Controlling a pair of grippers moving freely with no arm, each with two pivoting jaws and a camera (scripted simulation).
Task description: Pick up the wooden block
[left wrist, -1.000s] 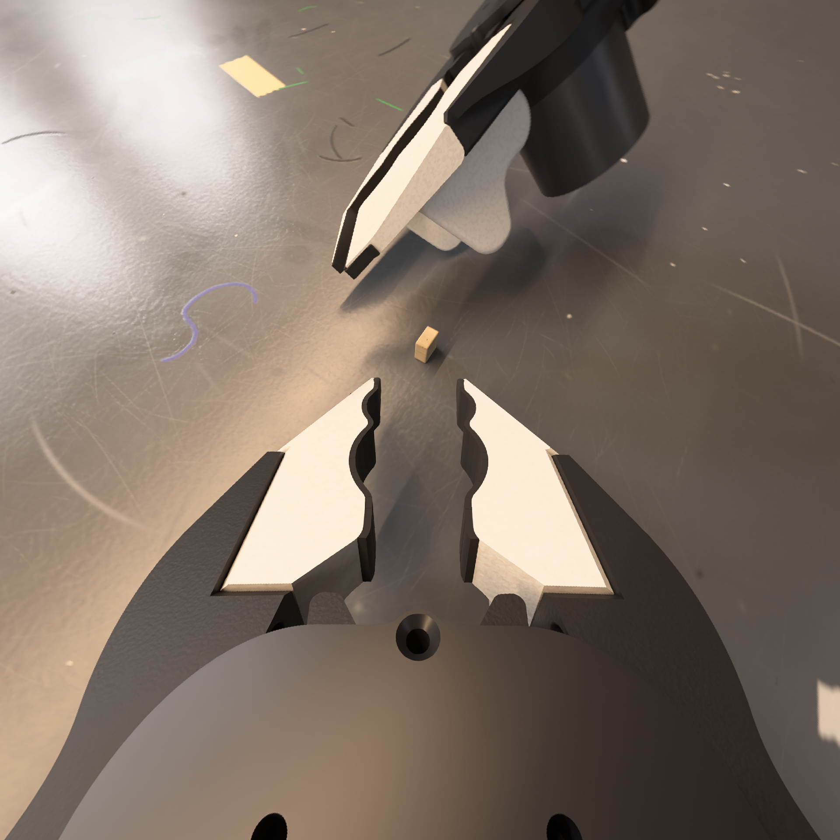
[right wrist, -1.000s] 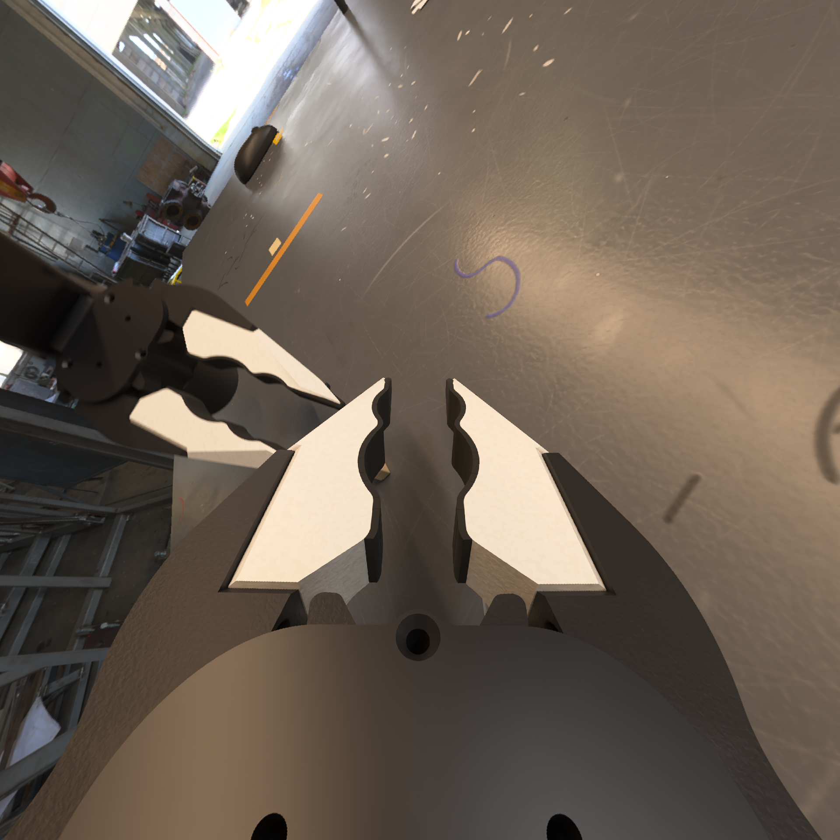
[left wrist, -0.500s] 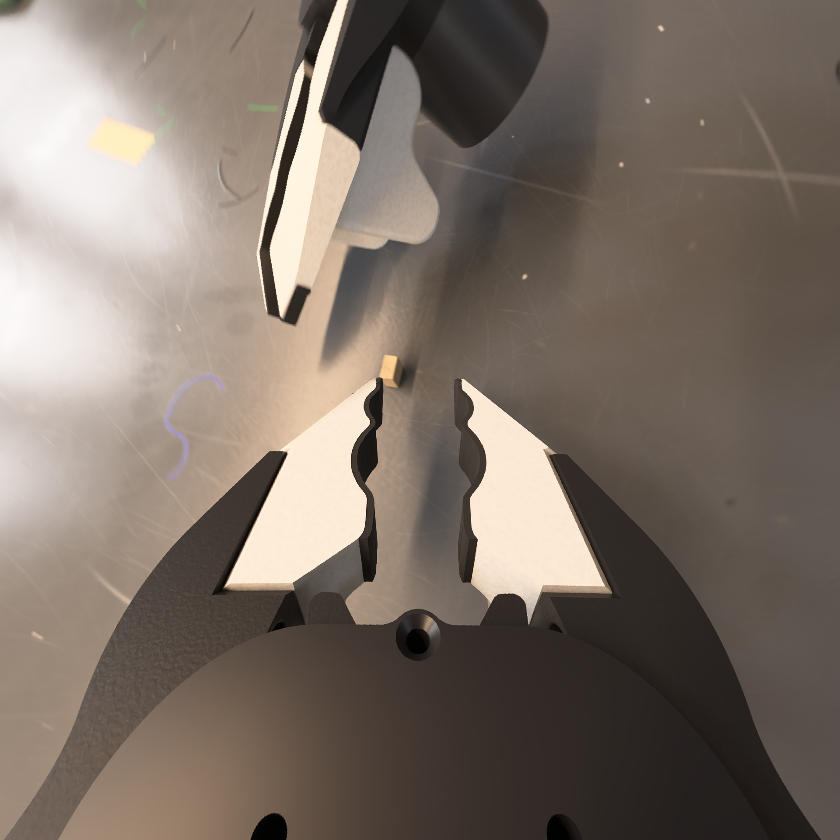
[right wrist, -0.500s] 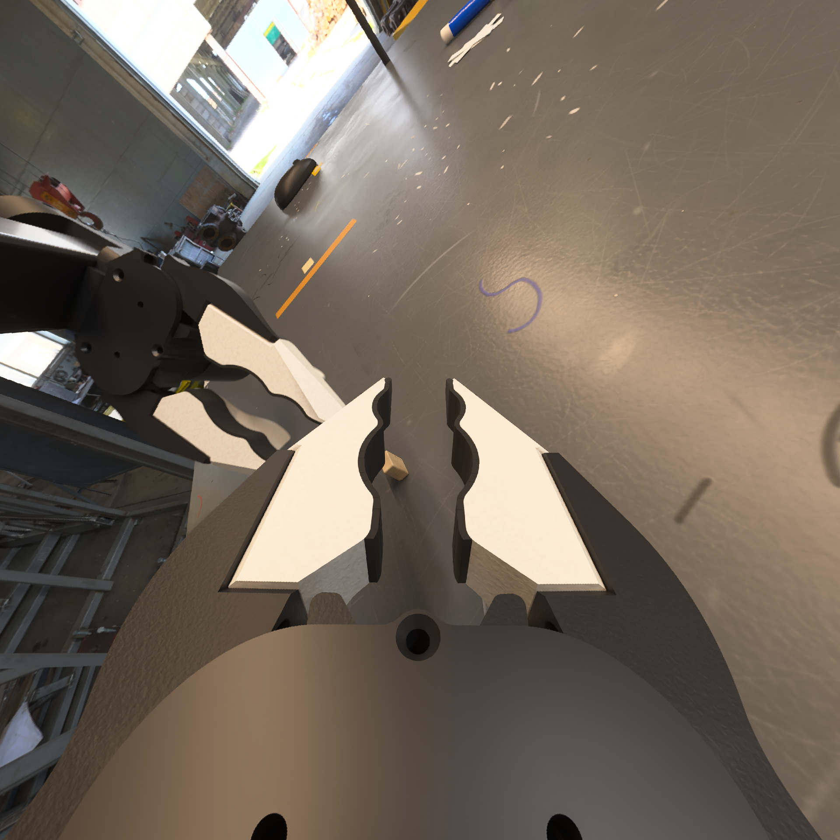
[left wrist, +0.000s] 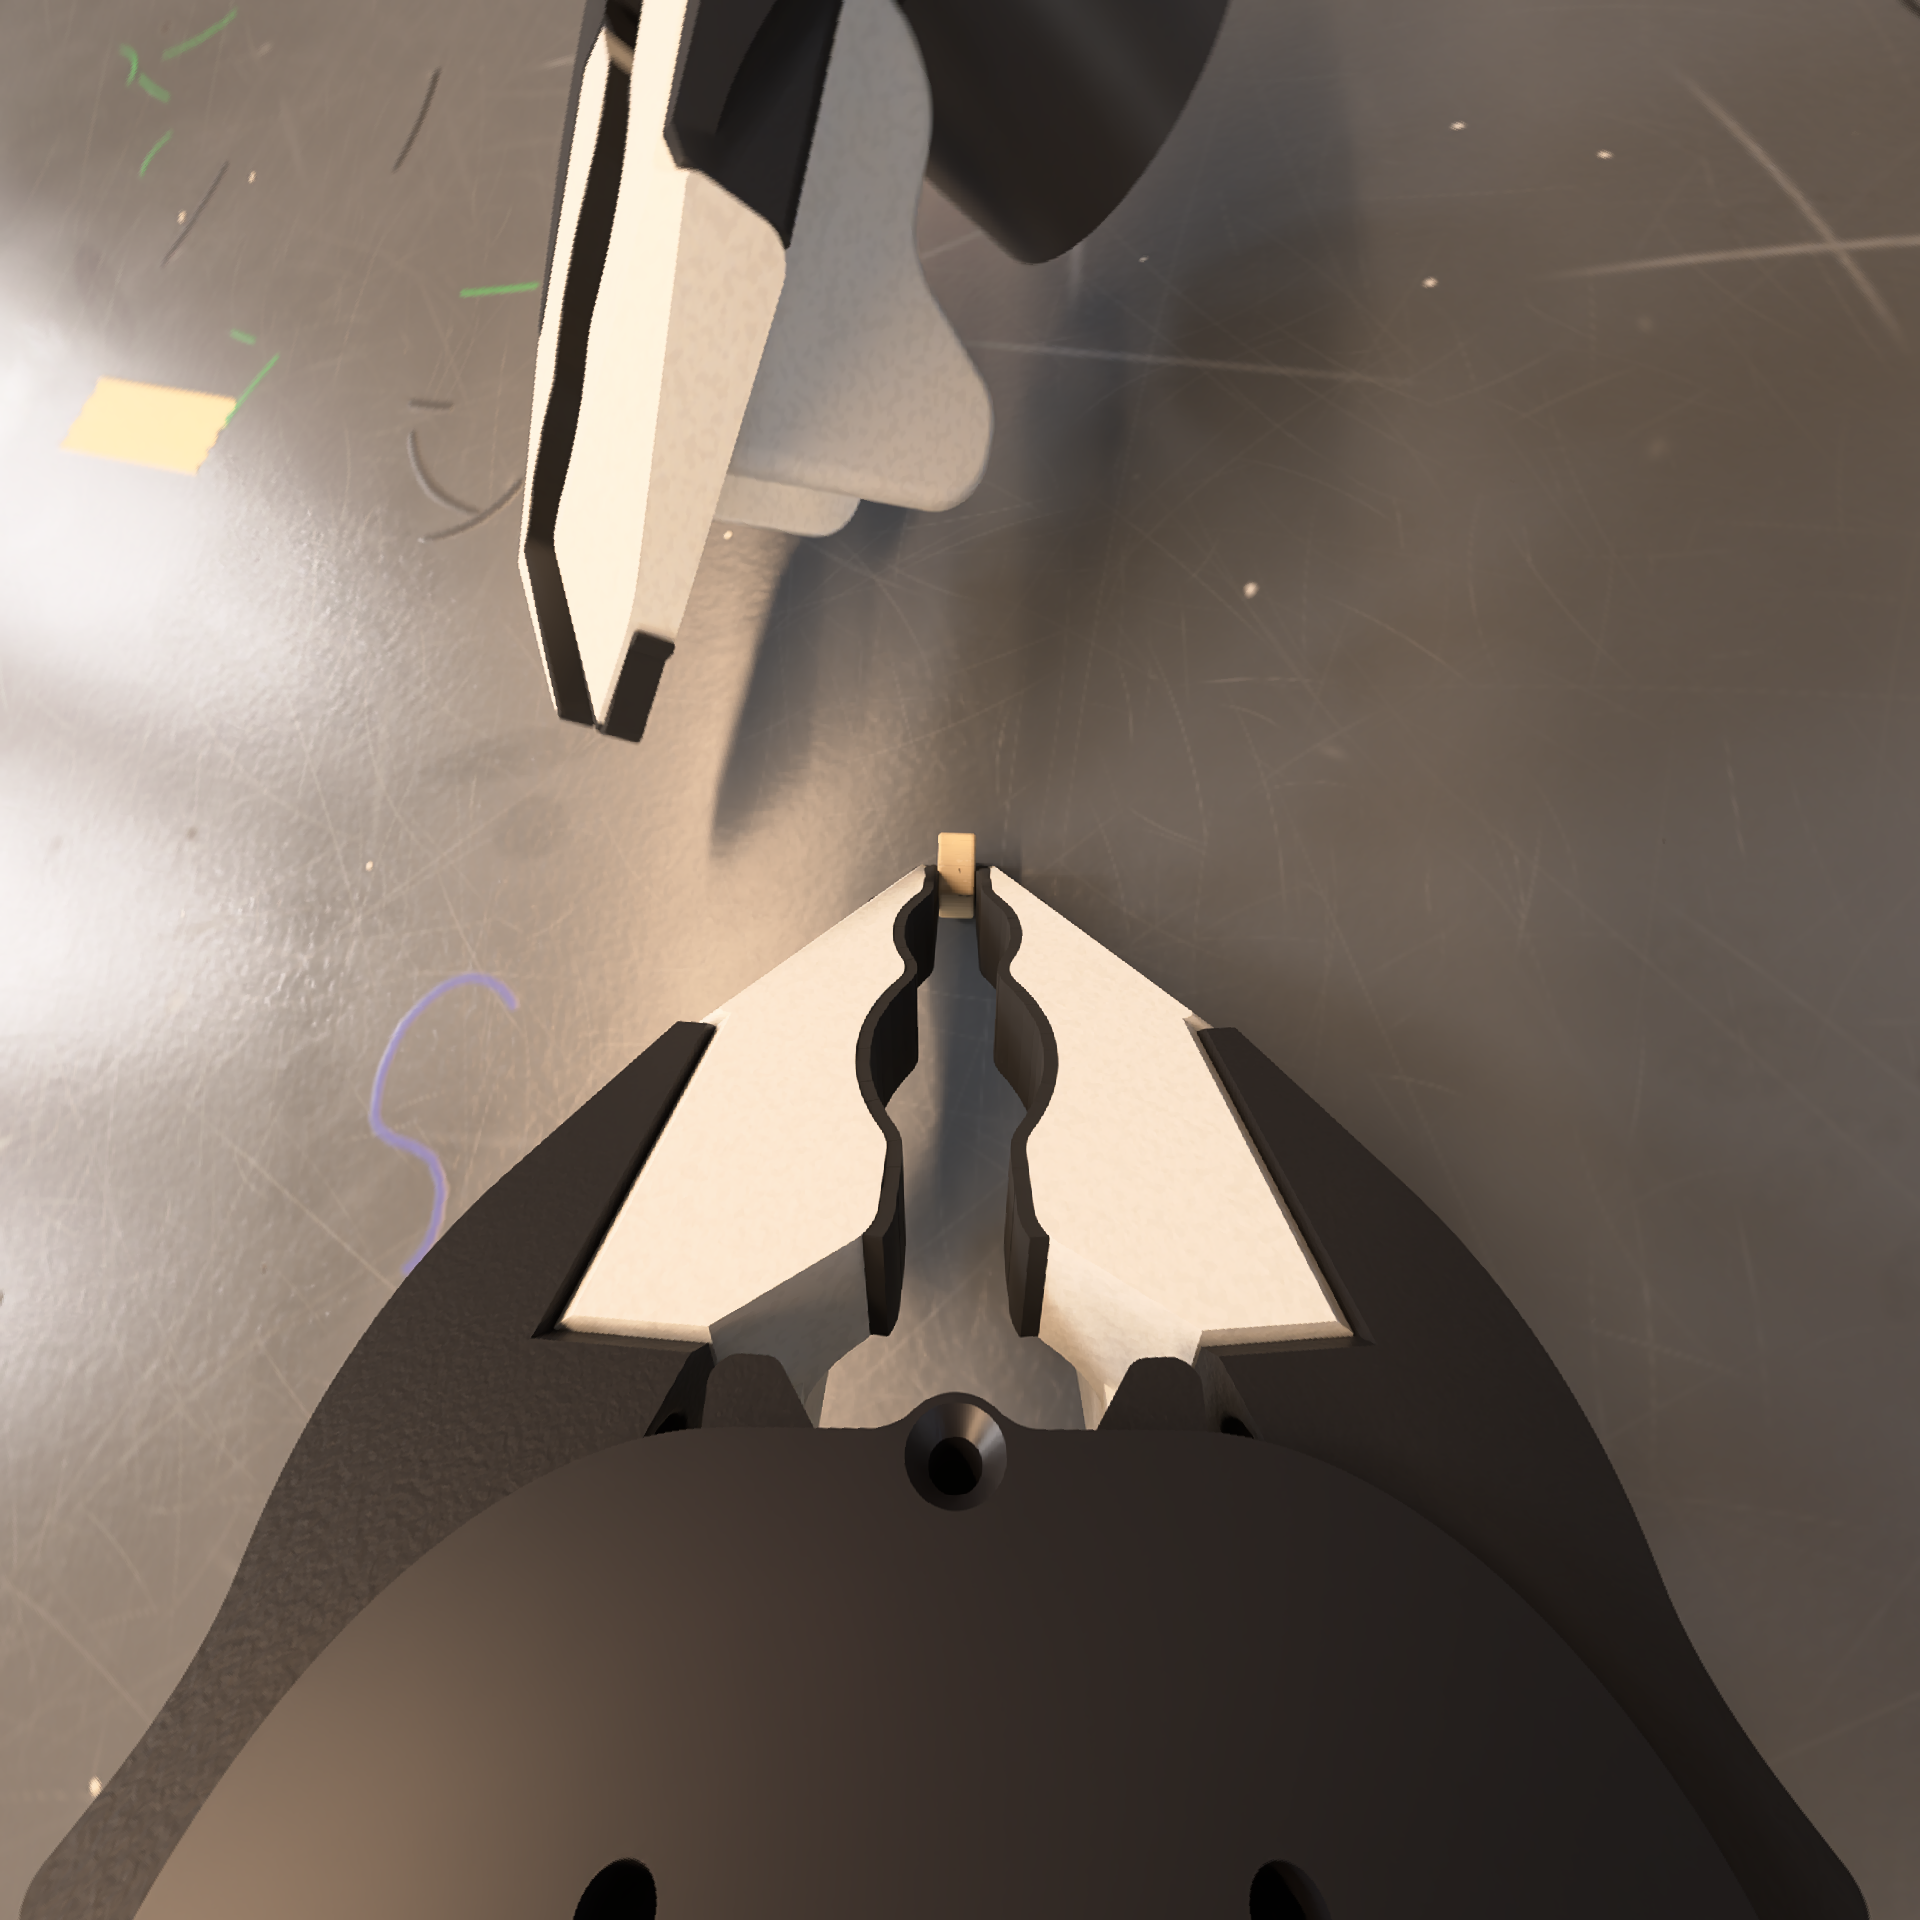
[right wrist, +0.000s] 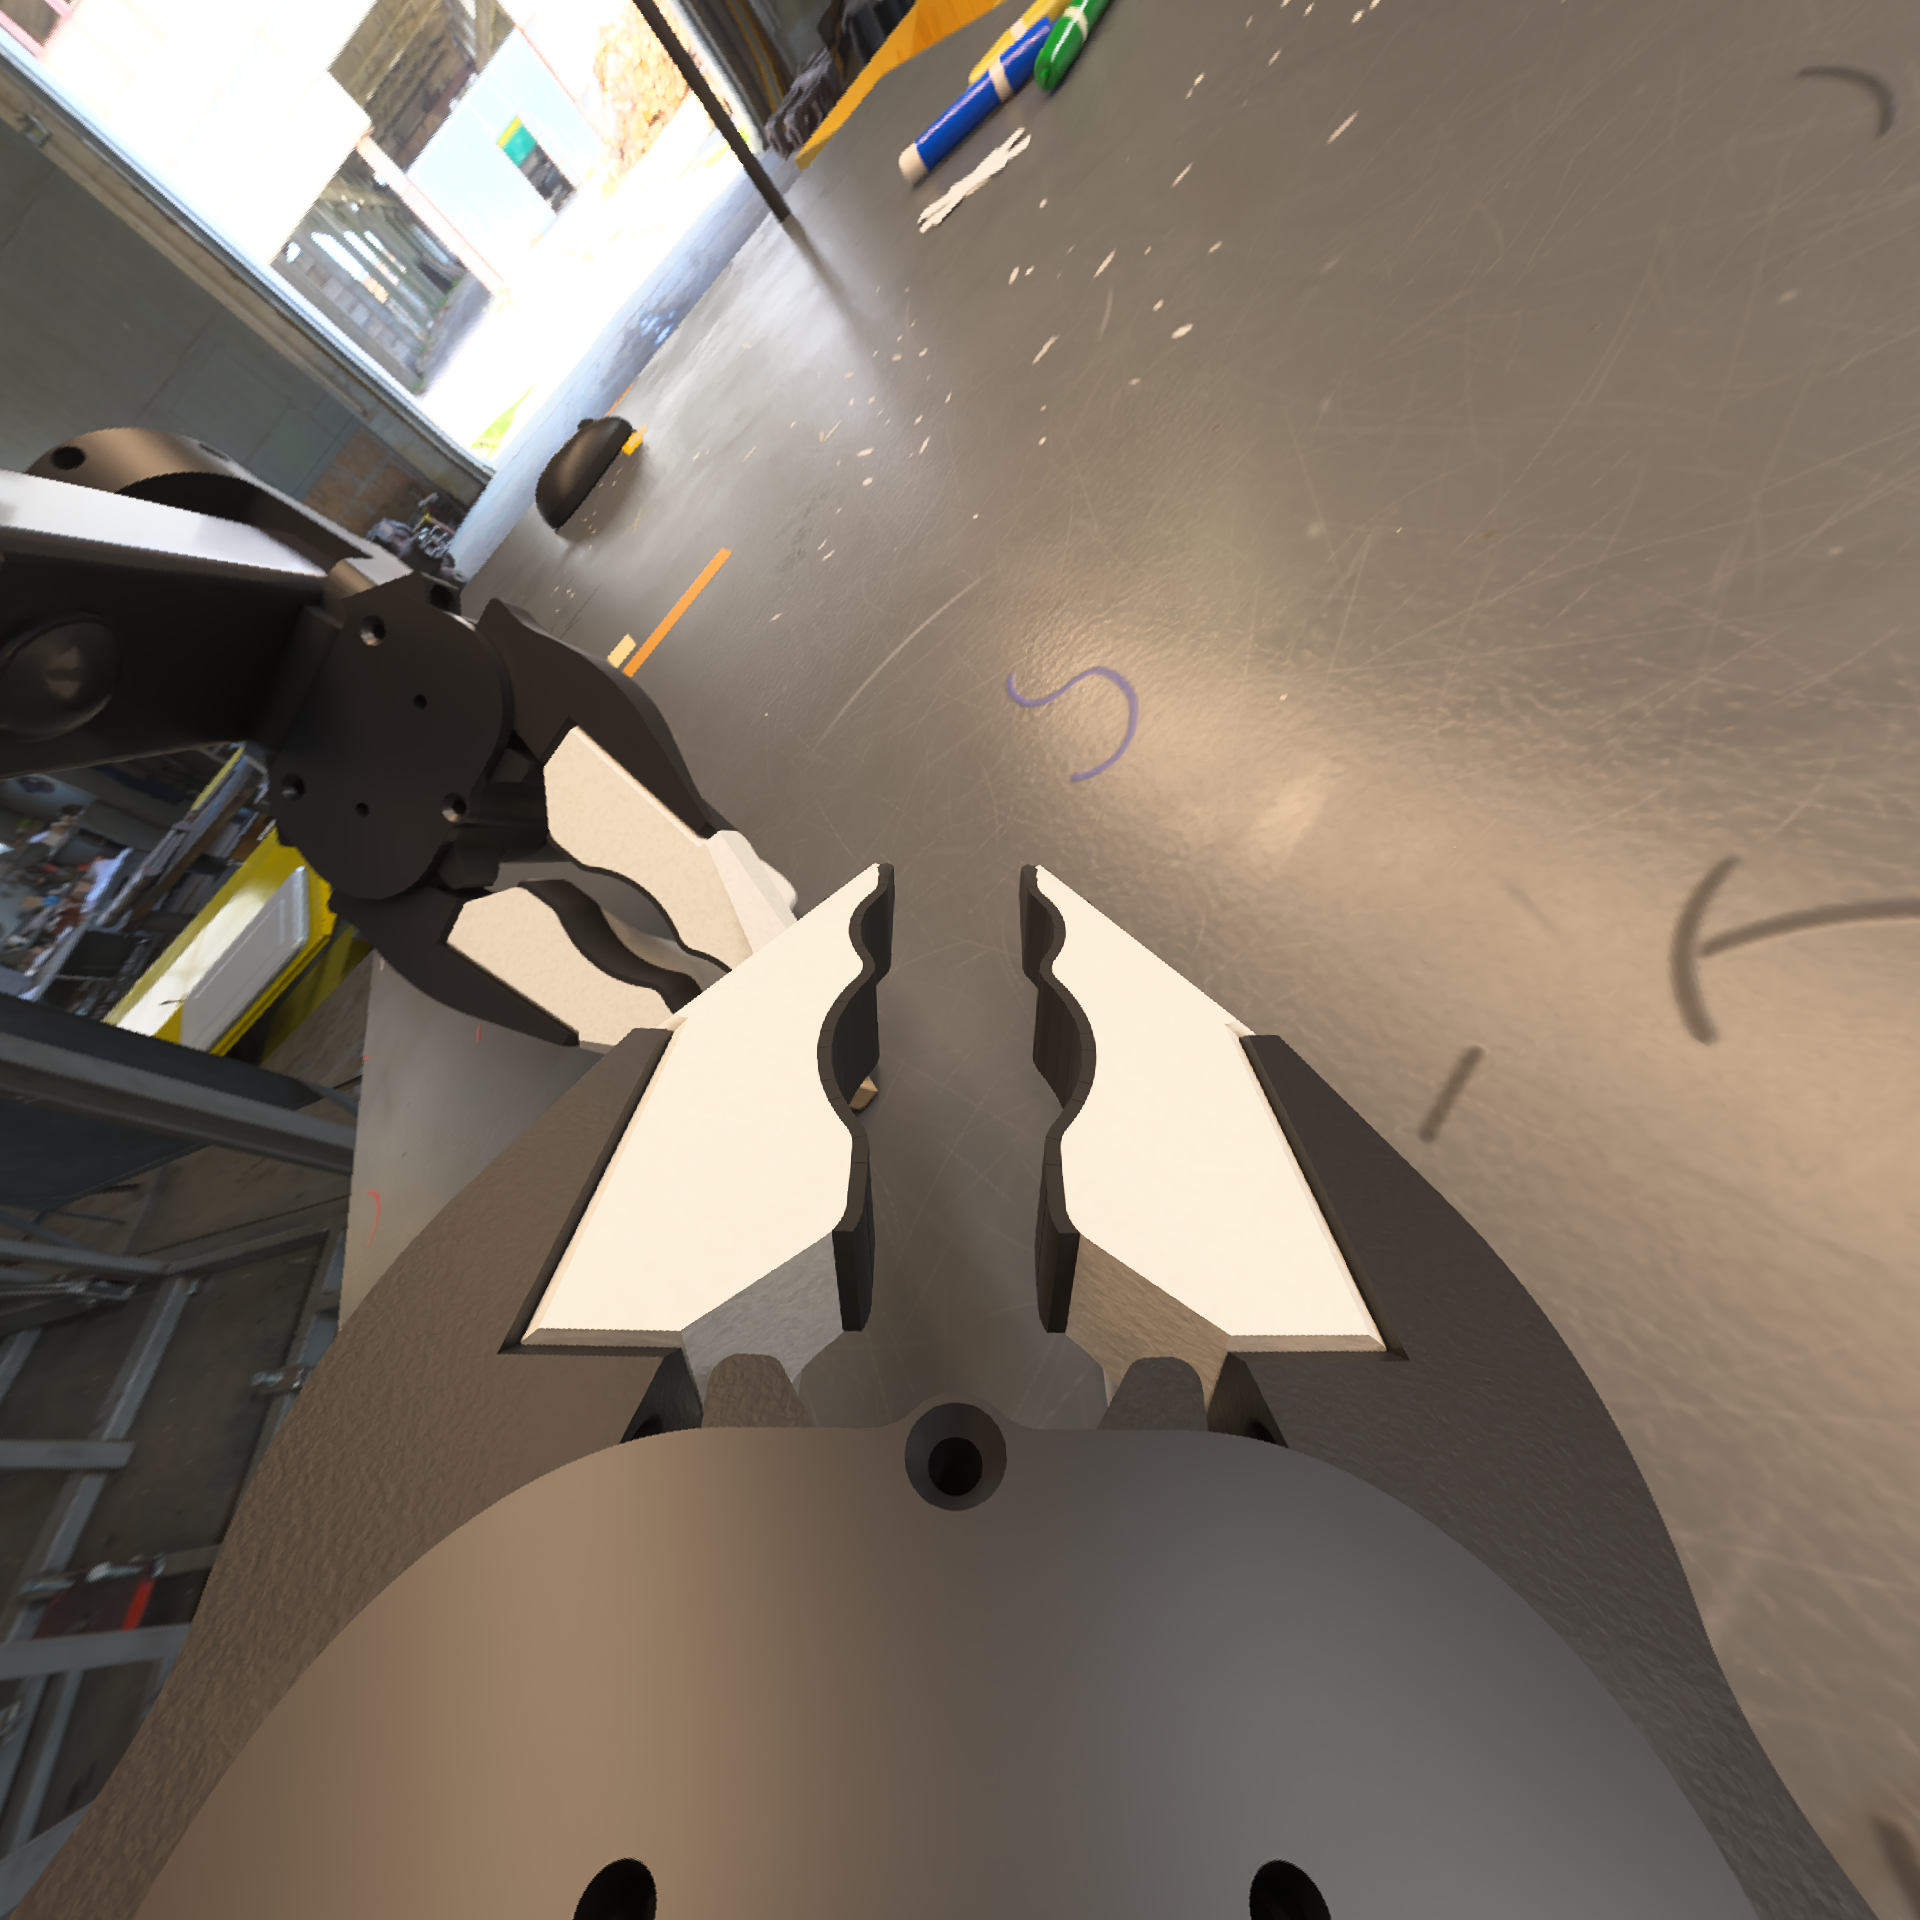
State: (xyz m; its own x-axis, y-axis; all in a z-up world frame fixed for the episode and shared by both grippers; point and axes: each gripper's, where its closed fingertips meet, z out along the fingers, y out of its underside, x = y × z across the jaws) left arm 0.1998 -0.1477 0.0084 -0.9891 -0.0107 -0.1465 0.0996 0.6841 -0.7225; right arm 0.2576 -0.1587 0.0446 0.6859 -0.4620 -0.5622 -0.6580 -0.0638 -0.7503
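Note:
The small wooden block [left wrist: 954, 862] stands on the dark scratched table between the tips of my left gripper [left wrist: 956, 896]. The left fingers have closed in to a narrow gap and pinch the block at their very ends. My right gripper [right wrist: 956, 883] is open and empty. In the left wrist view it hangs edge-on above and behind the block [left wrist: 601, 681], apart from it. In the right wrist view only a sliver of the block [right wrist: 867, 1091] shows beside my right gripper's left finger. The left gripper's body [right wrist: 405, 748] comes in from the left there, its tips hidden.
A yellow tape patch [left wrist: 145, 426] and a purple squiggle [left wrist: 426, 1122] mark the table to the left. Blue and green markers [right wrist: 987, 88] lie far off, with an orange strip [right wrist: 681, 608] and a dark domed object [right wrist: 582, 478]. The table edge and metal frames [right wrist: 125, 1299] are at the left.
My left gripper has moved forward over the block and closed its fingers on it. The right gripper has stayed open and has shifted slightly relative to the block.

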